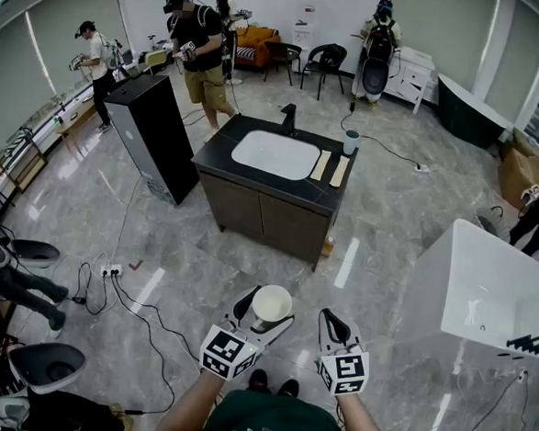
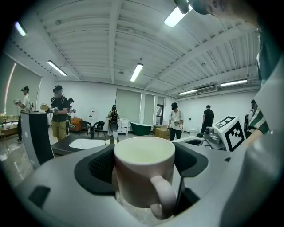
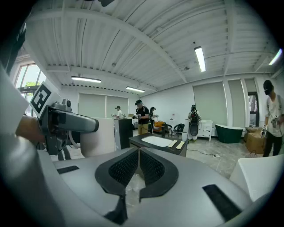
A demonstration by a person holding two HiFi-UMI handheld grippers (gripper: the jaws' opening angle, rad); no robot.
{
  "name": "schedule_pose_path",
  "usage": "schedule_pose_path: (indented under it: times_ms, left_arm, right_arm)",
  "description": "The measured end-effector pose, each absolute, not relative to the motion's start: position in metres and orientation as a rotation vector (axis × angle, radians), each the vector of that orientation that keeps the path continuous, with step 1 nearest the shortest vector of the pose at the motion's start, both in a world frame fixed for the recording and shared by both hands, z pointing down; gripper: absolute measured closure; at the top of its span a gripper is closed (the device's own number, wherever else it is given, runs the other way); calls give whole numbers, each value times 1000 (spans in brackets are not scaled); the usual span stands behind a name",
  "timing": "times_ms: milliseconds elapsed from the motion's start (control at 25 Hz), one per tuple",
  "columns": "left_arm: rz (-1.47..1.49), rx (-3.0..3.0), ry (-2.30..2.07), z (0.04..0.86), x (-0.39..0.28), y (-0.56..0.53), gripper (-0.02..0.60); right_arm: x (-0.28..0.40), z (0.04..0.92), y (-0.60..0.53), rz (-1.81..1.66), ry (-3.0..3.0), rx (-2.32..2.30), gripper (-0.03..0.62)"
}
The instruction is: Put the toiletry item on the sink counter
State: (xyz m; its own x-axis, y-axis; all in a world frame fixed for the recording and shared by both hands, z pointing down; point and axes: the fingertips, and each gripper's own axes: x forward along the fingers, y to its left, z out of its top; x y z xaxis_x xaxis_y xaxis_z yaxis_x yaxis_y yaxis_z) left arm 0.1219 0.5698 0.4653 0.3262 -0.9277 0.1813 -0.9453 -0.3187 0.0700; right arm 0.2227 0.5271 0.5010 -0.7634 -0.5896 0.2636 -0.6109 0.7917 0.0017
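A cream mug (image 1: 271,305) with a handle sits upright between the pads of my left gripper (image 1: 264,313), which is shut on it; the left gripper view shows the mug (image 2: 144,171) filling the gap, handle toward the camera. My right gripper (image 1: 334,326) hangs beside it on the right, jaws shut with nothing between them (image 3: 138,167). The sink counter (image 1: 326,197), a dark cabinet with a white basin (image 1: 276,153) and a black tap (image 1: 288,118), stands a few steps ahead. It also appears far off in both gripper views, as counter (image 2: 66,146) and counter (image 3: 153,144).
Two pale strips (image 1: 330,167) and a small cup (image 1: 350,142) lie on the counter's right side. A black cabinet (image 1: 152,134) stands left of it, a white bathtub (image 1: 485,285) to the right. Cables (image 1: 139,307) trail over the floor. Several people stand behind.
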Motion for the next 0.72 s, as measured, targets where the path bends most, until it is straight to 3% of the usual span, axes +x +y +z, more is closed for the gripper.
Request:
schedule_pose_path:
  times_ms: [720]
  left_arm:
    - [155,2405,-1712,483,123,555,178]
  right_arm:
    - [248,510,517,157,-2684,1013,551]
